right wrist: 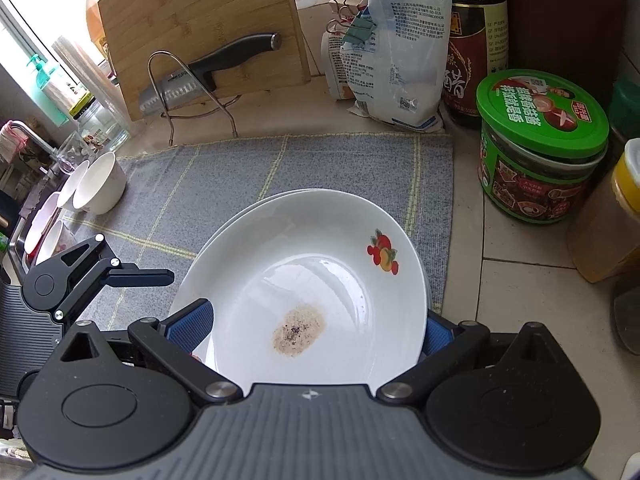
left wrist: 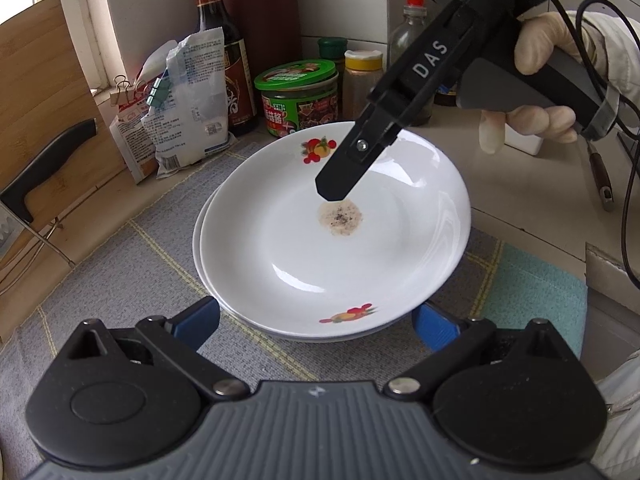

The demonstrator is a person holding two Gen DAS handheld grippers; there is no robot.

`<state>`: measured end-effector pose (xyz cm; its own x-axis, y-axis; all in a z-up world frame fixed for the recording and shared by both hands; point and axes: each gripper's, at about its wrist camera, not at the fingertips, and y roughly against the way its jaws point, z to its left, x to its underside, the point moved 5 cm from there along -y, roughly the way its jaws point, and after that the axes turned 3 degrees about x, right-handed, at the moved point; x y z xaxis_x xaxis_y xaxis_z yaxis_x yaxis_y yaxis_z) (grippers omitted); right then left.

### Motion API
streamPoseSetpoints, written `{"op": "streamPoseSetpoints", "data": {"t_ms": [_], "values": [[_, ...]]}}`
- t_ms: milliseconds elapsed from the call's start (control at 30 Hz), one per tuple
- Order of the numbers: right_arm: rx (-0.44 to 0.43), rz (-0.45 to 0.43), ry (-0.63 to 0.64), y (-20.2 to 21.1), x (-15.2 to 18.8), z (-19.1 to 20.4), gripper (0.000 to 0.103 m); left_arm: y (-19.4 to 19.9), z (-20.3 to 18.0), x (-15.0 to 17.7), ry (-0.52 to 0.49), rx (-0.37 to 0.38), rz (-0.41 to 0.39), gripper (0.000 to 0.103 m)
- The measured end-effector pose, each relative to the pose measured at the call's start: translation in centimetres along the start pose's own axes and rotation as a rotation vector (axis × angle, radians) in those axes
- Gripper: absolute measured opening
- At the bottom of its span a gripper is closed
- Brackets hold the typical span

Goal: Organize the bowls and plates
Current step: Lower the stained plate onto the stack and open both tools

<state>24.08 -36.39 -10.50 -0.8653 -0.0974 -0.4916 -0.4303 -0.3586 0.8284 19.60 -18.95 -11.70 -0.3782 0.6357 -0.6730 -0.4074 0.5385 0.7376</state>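
A white plate (left wrist: 312,248) with fruit prints and a brown speckled stain sits on top of another white plate, on a grey checked cloth (left wrist: 120,272). It also shows in the right wrist view (right wrist: 312,276). My left gripper (left wrist: 316,326) is open, its blue pads at the near rim of the stack. My right gripper (right wrist: 316,324) is open, its fingers on either side of the top plate's rim. In the left wrist view the right gripper (left wrist: 334,194) hangs over the plate's middle. Two small white bowls (right wrist: 96,184) lie on their sides at the cloth's left edge.
A bamboo cutting board (right wrist: 200,28) and a knife (right wrist: 200,76) stand in a wire rack behind the cloth. Clipped bags (right wrist: 396,52), a dark sauce bottle (right wrist: 476,48), a green-lidded jar (right wrist: 540,144) and spice jars (left wrist: 362,84) crowd the back. A sink edge lies at far left.
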Motion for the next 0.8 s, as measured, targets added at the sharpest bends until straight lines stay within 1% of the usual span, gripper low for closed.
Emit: {"op": "streamPoseSetpoints", "data": {"t_ms": [400,733,800], "values": [[0.036,0.006,0.031,0.5,0.4,0.2,0.103,0.5,-0.4,-0.1,0.009,-0.006,-0.017,0.102],[0.066,0.001,0.05,1.1,1.0,-0.2,0.103,0.8,-0.8,-0.7,0.011,-0.012,-0.053,0.102],[0.051,-0.015,0.066,1.5,1.0,0.1,0.103,1.1,-0.8,-0.9,0.02,-0.016,-0.069,0.102]]}}
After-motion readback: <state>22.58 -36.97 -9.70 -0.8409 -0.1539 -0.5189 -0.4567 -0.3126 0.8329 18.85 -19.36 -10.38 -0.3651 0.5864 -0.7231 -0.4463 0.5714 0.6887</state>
